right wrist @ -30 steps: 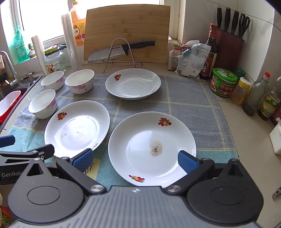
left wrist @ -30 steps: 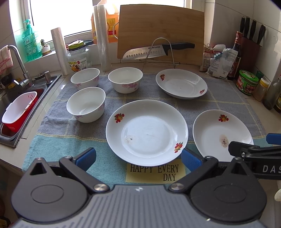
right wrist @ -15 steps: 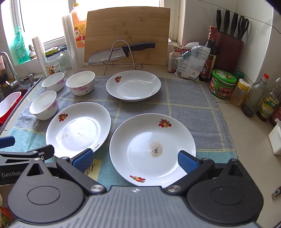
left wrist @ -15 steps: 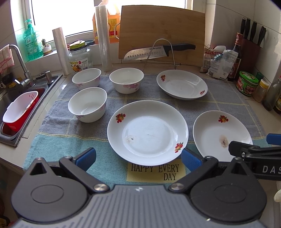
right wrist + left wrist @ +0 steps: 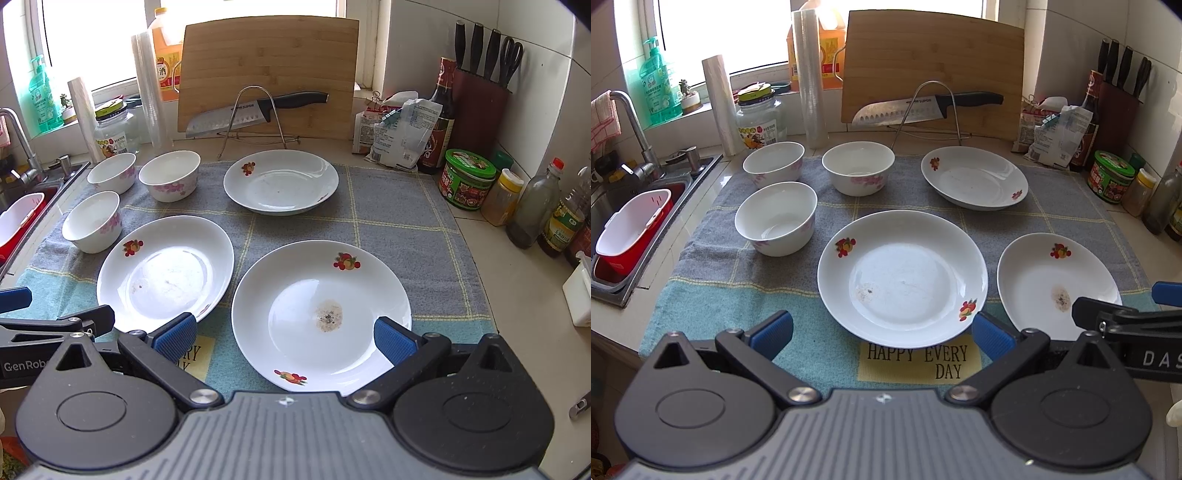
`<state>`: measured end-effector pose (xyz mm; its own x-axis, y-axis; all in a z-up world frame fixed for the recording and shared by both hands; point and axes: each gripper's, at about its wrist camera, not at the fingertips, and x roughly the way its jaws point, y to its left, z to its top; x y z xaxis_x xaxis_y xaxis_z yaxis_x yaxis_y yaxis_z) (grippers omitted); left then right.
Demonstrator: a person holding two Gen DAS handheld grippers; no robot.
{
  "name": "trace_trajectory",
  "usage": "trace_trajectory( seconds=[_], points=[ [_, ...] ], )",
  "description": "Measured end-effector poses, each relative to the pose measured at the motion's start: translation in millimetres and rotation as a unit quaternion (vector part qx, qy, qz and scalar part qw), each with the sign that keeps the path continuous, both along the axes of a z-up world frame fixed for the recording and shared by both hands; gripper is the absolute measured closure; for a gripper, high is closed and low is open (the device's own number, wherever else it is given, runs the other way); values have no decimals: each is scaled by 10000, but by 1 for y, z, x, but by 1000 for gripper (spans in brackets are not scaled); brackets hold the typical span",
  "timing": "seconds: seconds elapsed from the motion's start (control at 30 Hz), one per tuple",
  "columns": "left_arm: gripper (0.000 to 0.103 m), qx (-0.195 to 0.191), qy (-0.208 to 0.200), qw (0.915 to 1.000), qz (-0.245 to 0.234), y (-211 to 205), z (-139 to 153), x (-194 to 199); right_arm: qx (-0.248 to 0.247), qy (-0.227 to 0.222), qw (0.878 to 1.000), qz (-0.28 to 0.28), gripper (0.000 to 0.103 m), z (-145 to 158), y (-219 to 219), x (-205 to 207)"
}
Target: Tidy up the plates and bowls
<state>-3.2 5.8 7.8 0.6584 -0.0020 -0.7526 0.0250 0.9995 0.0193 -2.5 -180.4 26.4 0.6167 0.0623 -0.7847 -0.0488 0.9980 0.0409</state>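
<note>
- Both the left gripper and the right gripper are held spread wide and empty.
- Three glossy white fruit-printed plates and three white floral ceramic bowls are laid apart on a grey checked towel.
- A rim edge should be pinched firmly; glazed ceramic is likely slippery.

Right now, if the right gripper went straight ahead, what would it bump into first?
Probably the white plate with the brown stain, lying on the grey checked towel. The right gripper, jaws open, sits right at its near rim. Depth is unclear, so it might pass just over the plate.
</note>
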Motion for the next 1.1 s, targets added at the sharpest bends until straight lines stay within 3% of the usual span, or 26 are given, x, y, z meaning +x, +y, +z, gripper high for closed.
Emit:
trace_trajectory(
  seconds=[1.1],
  points=[
    [1,-241,-52,9993,-282,16,1,3,-127,-171,9997,-121,0,6,12,-9]
  ],
)
